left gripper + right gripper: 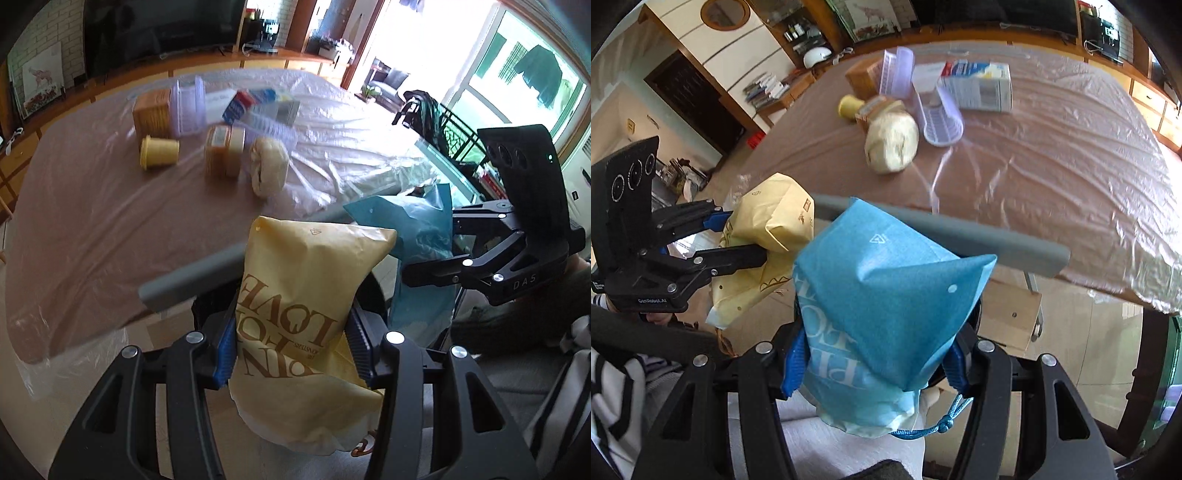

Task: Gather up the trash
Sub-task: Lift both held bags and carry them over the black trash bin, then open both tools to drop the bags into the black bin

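We held yellow bag (306, 295) pinched in left gripper (291, 347), blue bag (882, 295) pinched in right gripper (875, 365) (both limp); loose folds risked slipping free.

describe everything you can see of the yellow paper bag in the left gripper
The yellow paper bag is pale yellow, creased paper with brown printed lettering that reads upside down in the left wrist view, and a small triangle mark near its folded bottom. The left gripper is shut on it, blue pads pressing both sides, so it hangs in the air off the near table edge, bottom end pointing away. A brown twisted handle shows at its open end. In the right wrist view it sits beside the blue bag.
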A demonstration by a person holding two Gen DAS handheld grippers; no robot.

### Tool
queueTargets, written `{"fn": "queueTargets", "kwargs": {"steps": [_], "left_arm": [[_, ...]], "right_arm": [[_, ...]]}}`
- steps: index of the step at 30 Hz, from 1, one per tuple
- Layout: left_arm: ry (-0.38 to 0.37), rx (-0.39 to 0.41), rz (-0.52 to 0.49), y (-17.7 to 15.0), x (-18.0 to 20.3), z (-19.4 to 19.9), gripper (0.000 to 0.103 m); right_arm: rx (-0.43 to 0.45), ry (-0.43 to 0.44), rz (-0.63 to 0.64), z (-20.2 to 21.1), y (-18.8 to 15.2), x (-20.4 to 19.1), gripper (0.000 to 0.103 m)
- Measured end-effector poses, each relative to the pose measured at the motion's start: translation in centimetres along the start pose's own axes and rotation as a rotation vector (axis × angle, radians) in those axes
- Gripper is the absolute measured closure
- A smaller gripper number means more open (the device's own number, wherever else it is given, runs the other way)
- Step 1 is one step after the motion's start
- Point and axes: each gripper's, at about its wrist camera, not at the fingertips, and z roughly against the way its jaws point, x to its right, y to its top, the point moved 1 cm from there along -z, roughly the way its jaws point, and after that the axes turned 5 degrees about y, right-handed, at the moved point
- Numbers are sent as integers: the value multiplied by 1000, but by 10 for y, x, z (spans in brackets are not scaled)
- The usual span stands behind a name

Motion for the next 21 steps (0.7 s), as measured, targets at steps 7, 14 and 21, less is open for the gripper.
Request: {"fn": "queueTargets", "kwargs": {"steps": [7, 14, 21], "left_arm": [[25, -123, -5, -11, 3, -33, 51], [71, -179, 28, -16, 0, -58, 51], [90, -205, 55, -14, -6, -77, 51]], "right_arm": [[-92, -25, -20, -30, -8, 7, 45], [-135, -77, -40, -58, -7, 17, 45], [-141, -116, -40, -73, -6, 18, 45]]}}
